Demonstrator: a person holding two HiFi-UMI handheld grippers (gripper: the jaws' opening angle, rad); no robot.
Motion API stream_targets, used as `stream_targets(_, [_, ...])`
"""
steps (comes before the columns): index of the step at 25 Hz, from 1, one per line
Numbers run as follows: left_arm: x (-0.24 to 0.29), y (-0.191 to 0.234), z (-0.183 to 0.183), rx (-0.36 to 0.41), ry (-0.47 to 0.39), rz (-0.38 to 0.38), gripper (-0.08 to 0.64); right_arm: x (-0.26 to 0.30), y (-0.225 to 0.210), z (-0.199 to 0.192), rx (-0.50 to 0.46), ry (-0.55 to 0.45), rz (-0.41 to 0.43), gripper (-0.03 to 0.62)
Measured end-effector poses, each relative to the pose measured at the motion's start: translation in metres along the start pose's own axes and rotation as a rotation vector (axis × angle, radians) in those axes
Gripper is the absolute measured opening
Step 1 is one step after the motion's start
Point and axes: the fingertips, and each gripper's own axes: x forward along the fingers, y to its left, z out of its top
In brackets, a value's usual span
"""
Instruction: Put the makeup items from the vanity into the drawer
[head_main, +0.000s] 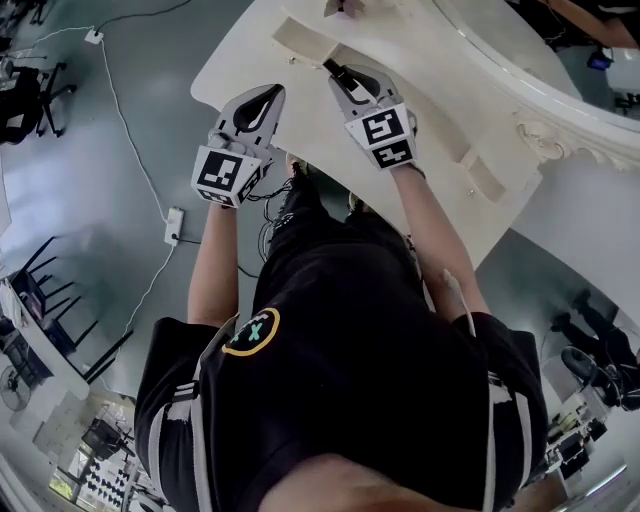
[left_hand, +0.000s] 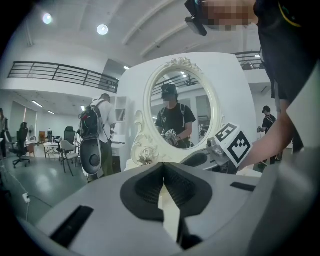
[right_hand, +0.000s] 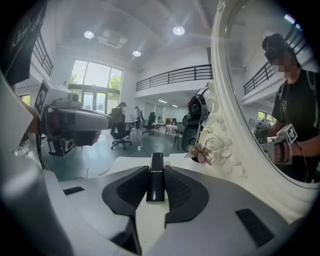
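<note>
Right claw (head_main: 345, 78) pinches a slim black makeup tube (right_hand: 156, 180) lengthwise between its pads, holding it above the white vanity top (head_main: 430, 130), close to the carved frame of the oval mirror (right_hand: 235, 150). Left claw (left_hand: 163, 167) has its pads pressed together on nothing and hovers beside the right one, near the vanity's edge. A small flower ornament (right_hand: 201, 152) sits at the mirror's base.

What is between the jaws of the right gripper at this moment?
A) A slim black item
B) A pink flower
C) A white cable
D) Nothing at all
A: in the right gripper view, the right gripper is closed on a slim black item, which stands upright with the jaws against both of its sides.
</note>
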Motion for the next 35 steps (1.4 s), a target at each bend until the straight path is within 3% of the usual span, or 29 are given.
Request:
stream_targets(9, [0.019,0.067,-0.015,-0.006,-0.018,-0.107,0.021,0.064,-0.017,0.015,0.010,0.074,-0.093,0.117])
stream_targets(16, [0.026,0.093,-0.018,-0.027,-0.028,-0.165,0.021,0.094,-0.027,0.012,0.020,0.135,-0.124,0.117])
stream_targets(25, [0.032,0.100,-0.019,-0.030,-0.004,-0.109,0.021,0.125,-0.030,-0.007,0.033,0.168,-0.058,0.117])
stream_targets(35, [0.029,0.100,-0.013,-0.037,0.003,-0.090,0.021,0.163,-0.033,-0.047,0.063,0.271,0.006,0.117])
